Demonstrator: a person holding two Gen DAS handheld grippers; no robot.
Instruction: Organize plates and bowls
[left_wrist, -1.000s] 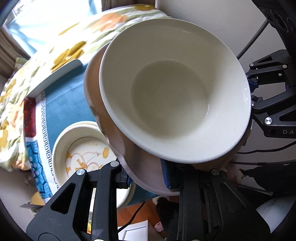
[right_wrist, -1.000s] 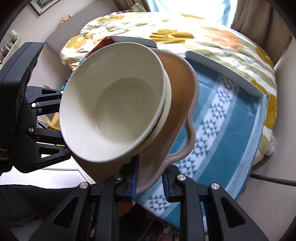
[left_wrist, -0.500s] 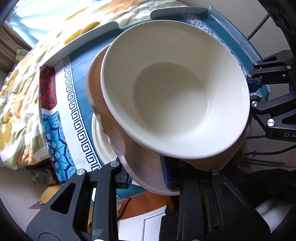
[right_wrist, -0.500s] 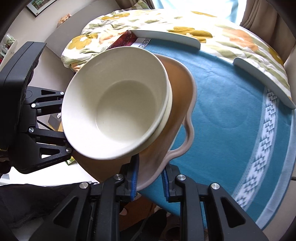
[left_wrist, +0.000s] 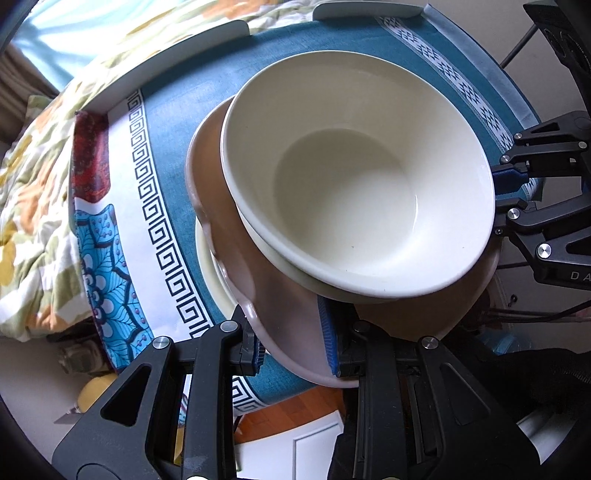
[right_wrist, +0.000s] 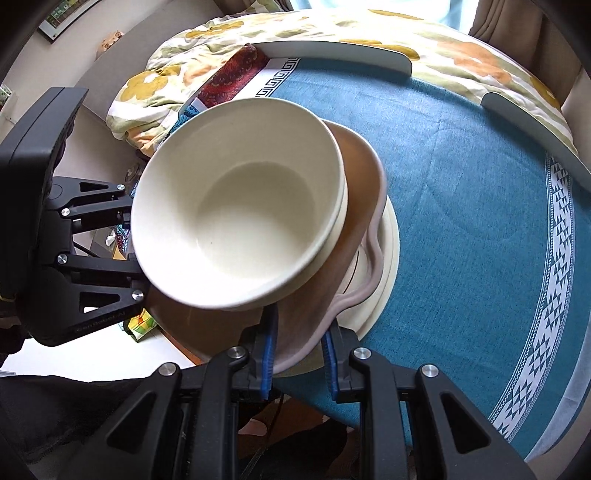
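Both the left gripper (left_wrist: 291, 354) and right gripper (right_wrist: 297, 350) pinch the pink plate (left_wrist: 280, 325) by its rim; the stacked cream bowl (left_wrist: 354, 177) looks heavy, fragile and liable to slide.

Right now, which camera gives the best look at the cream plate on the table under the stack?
The right wrist view: the cream plate shows a long rim arc. The left wrist view shows only a sliver beside the brown dish.

Right gripper (right_wrist: 297, 345) clamped on the rim of a brown wavy-edged plate (right_wrist: 360, 192) carrying a cream bowl (right_wrist: 240, 221), above a cream plate (right_wrist: 389, 258) on the blue-clothed desk (right_wrist: 480, 229).
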